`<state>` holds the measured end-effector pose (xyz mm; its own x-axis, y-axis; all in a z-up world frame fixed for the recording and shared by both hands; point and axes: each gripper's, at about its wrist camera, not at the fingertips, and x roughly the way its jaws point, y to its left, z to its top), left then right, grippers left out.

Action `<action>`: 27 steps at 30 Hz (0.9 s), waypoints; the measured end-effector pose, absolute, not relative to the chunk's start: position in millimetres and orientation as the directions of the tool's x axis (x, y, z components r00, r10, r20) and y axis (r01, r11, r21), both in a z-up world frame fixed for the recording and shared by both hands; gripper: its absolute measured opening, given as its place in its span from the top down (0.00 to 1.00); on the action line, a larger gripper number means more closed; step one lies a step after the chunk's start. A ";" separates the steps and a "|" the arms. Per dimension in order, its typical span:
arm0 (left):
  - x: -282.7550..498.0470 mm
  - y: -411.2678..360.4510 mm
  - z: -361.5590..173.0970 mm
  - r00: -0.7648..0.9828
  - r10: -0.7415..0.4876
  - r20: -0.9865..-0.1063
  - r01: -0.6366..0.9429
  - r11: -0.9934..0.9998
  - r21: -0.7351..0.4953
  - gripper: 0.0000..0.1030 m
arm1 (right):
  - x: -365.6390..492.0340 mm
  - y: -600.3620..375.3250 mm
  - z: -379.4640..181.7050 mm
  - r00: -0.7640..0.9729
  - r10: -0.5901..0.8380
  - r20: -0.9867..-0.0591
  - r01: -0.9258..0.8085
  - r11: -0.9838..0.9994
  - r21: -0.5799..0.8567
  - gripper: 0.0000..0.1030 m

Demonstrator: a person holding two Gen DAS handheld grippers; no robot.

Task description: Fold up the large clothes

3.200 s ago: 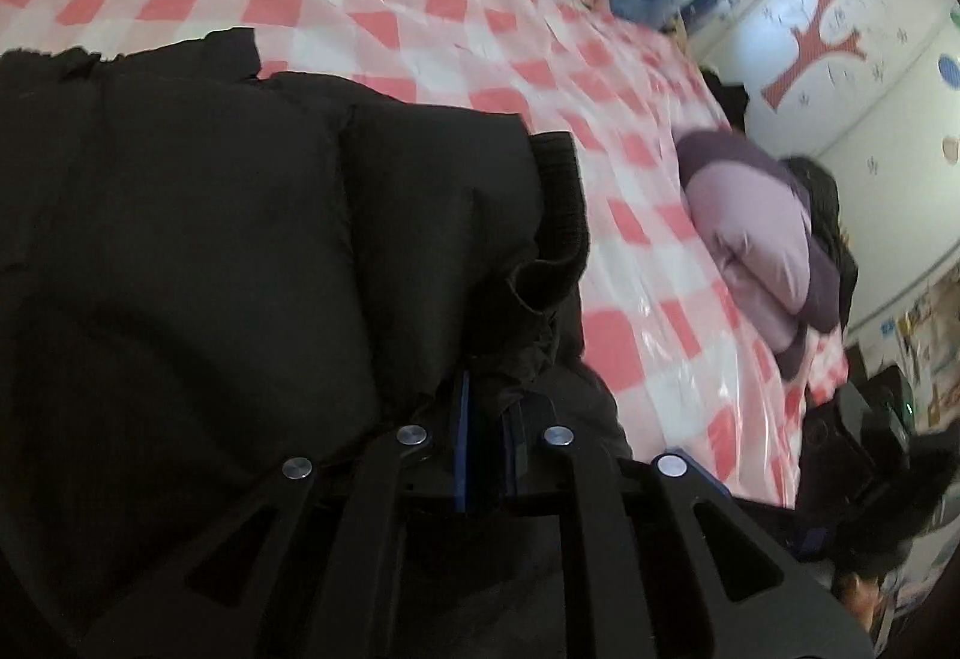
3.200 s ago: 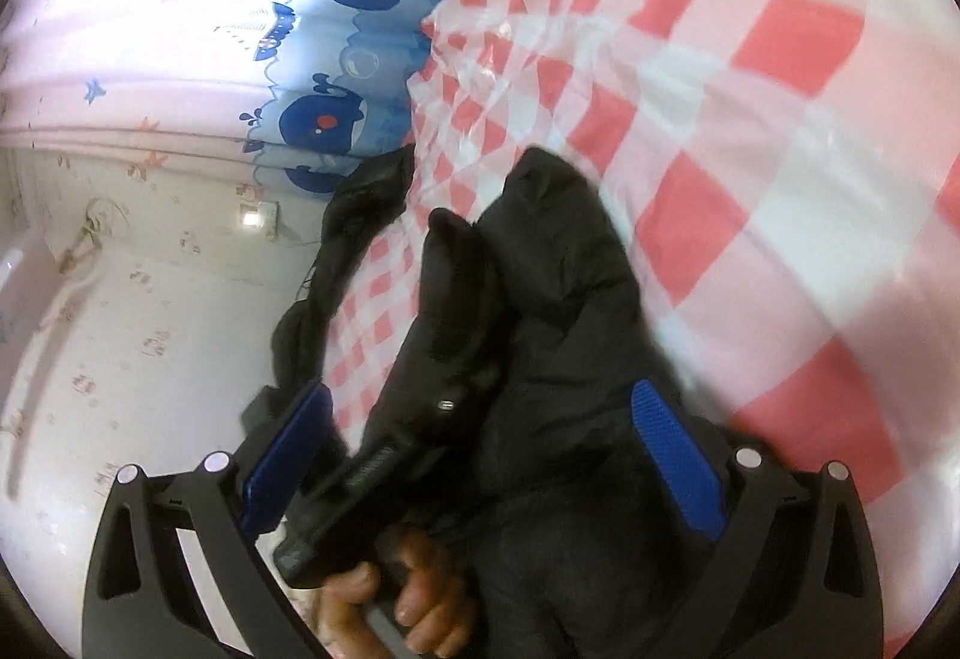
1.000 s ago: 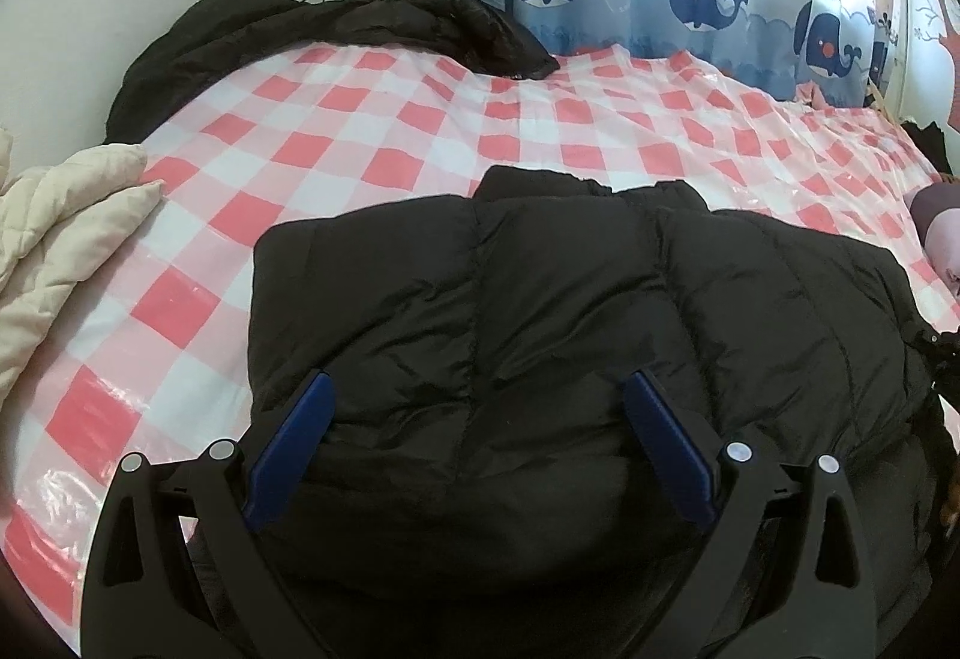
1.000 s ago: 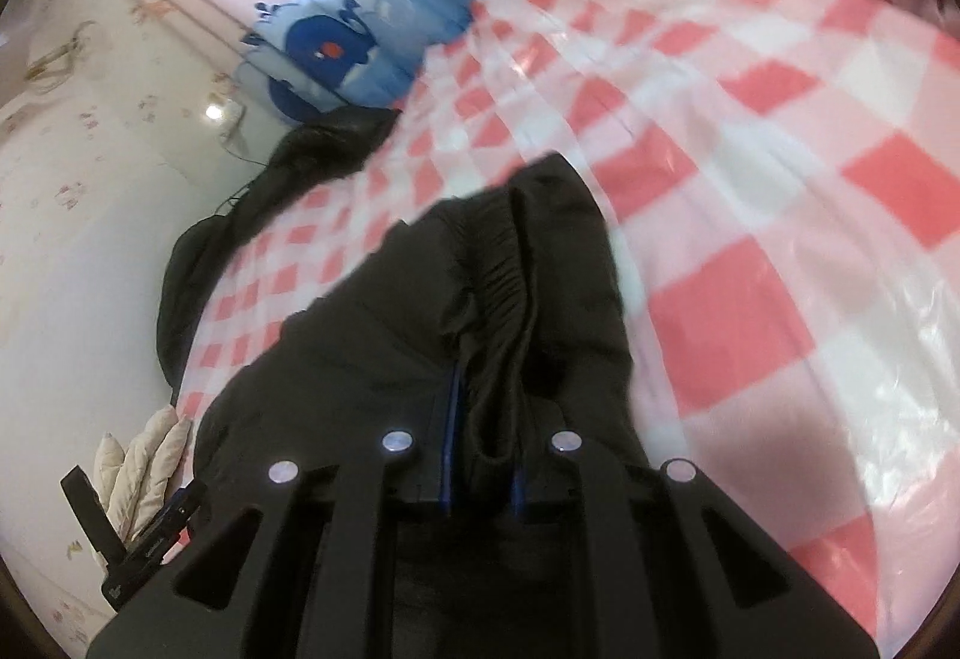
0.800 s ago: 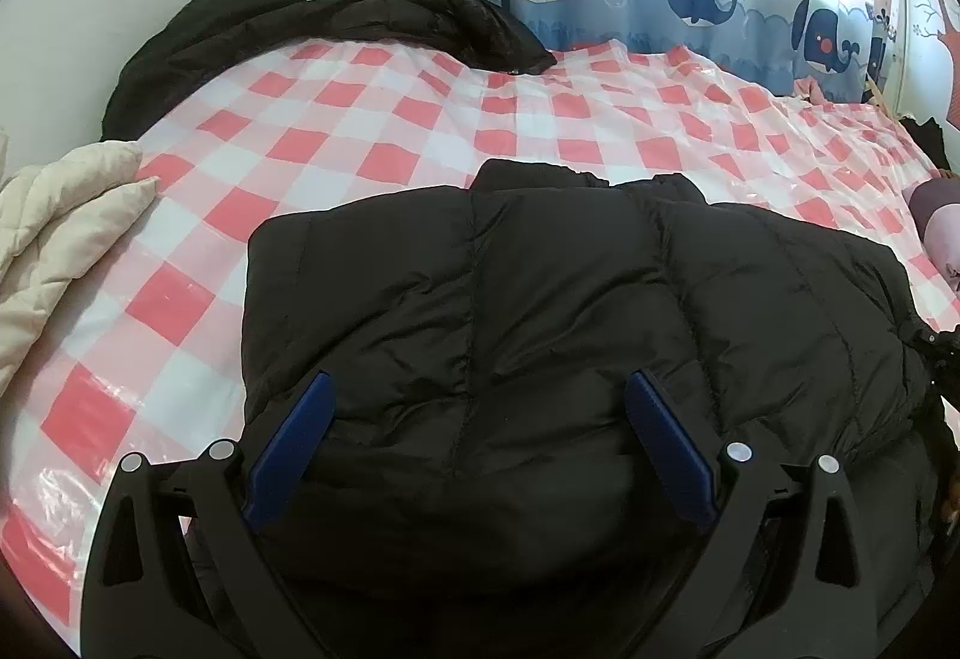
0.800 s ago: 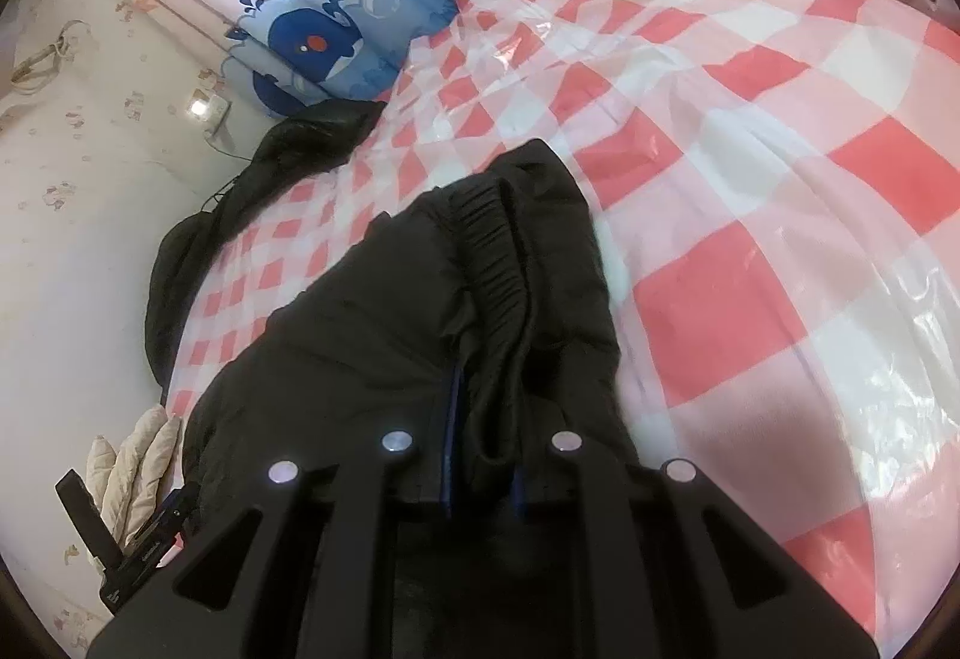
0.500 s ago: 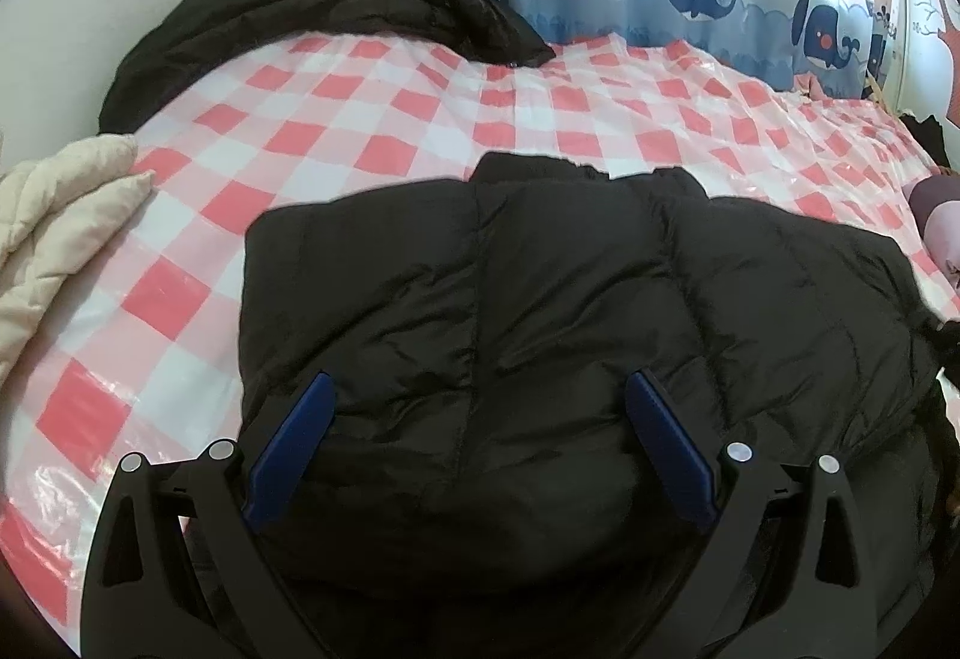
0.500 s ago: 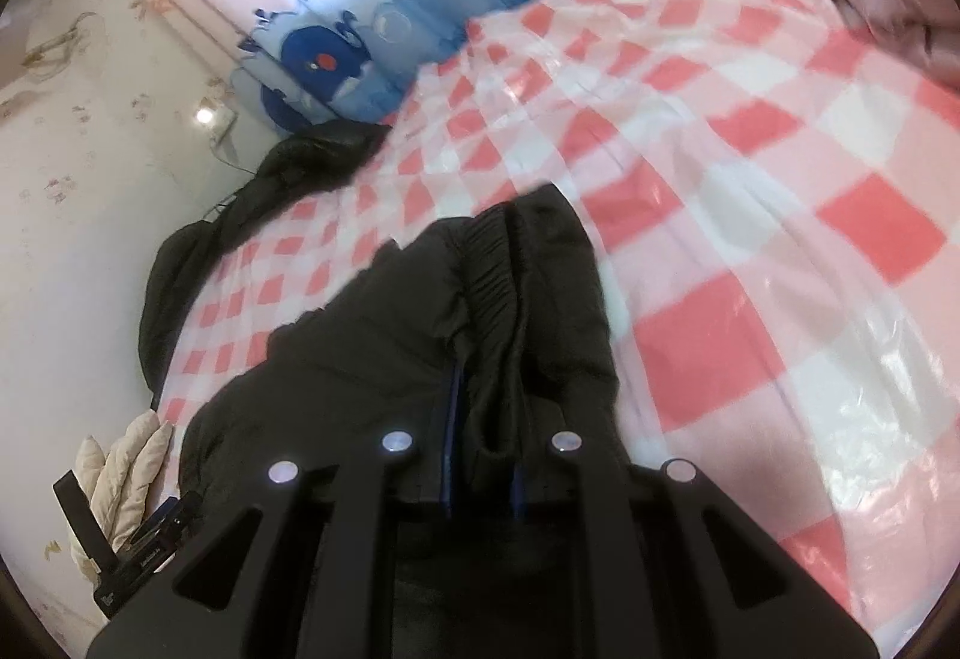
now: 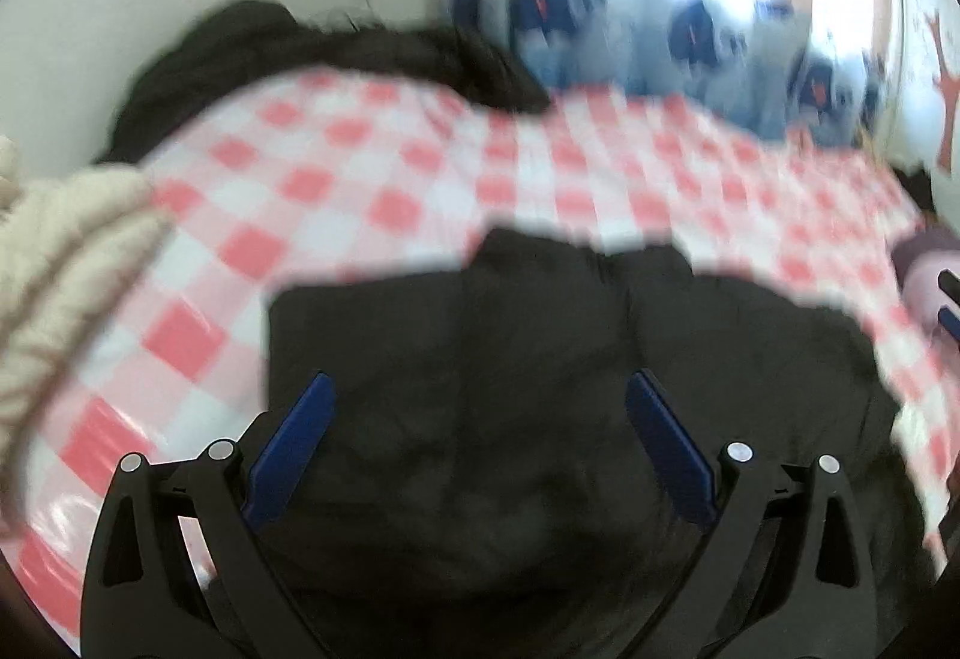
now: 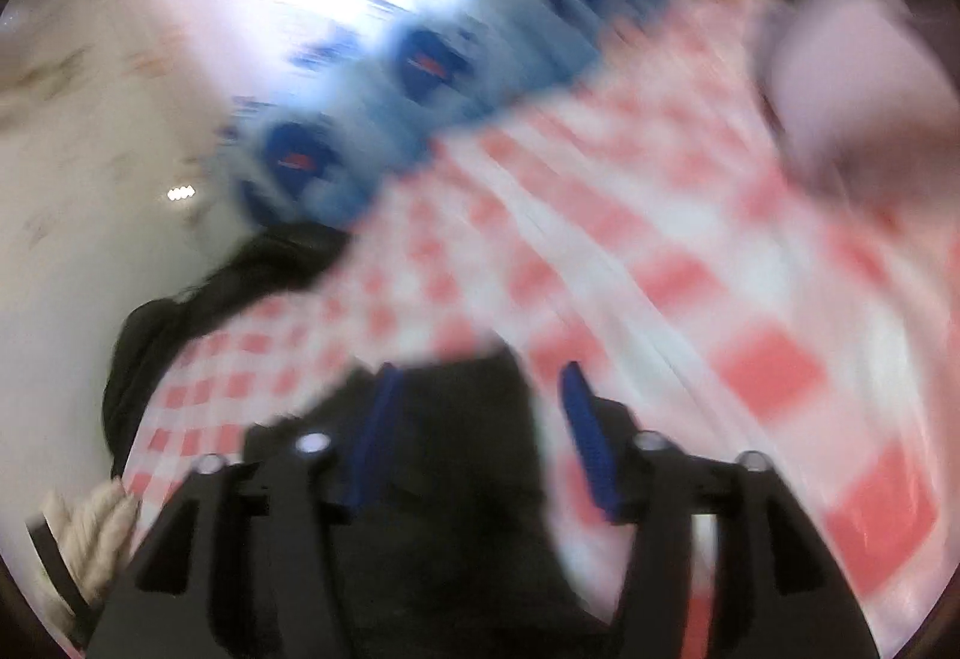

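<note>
Right wrist: jacket between opening fingers, unpinched.

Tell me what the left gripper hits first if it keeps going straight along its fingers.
Most likely the black puffer jacket: the left gripper, jaws open, points down onto it. The frame is blurred, so depth is uncertain.

The left tongs stand wide open above a folded black padded jacket, which lies on the red and white checked sheet. A cream quilted blanket lies at the left edge.
</note>
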<state>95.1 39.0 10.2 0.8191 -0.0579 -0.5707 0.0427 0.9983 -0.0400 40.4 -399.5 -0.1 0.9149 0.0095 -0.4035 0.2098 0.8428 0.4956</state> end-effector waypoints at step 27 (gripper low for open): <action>204.3 66.0 -74.9 0.649 -0.099 -0.755 0.030 0.994 -0.104 0.06 | 194.6 -338.2 -97.8 0.669 0.101 -0.736 0.090 0.972 0.215 0.12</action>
